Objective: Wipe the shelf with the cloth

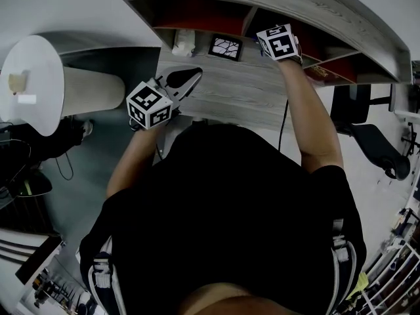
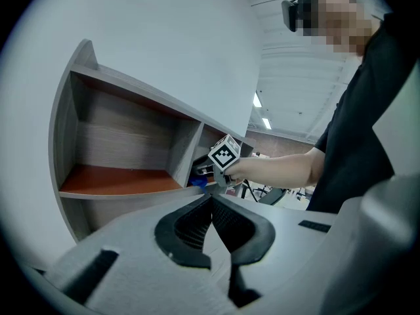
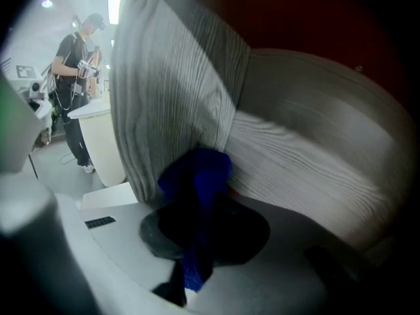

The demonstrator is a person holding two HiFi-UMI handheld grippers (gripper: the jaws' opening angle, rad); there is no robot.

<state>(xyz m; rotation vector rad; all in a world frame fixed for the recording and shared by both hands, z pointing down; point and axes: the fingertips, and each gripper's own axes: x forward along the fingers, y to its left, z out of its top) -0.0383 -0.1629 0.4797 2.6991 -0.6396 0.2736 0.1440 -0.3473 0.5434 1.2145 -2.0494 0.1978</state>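
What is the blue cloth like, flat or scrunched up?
Scrunched: the blue cloth bulges as a wad from the right gripper pinching it.

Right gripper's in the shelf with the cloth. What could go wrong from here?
The blue cloth sits bunched in the right gripper, so dragging it may pull it free. The gripper is close against the shelf divider; its jaws, not cloth, might scrape the wood.

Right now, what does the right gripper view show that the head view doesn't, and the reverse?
Only the right gripper view: the blue cloth clamped in the right gripper, up against the shelf's grey inner wall. Only the head view: the left gripper hanging over the desk, and a framed picture. Both: the shelf the right gripper reaches into.
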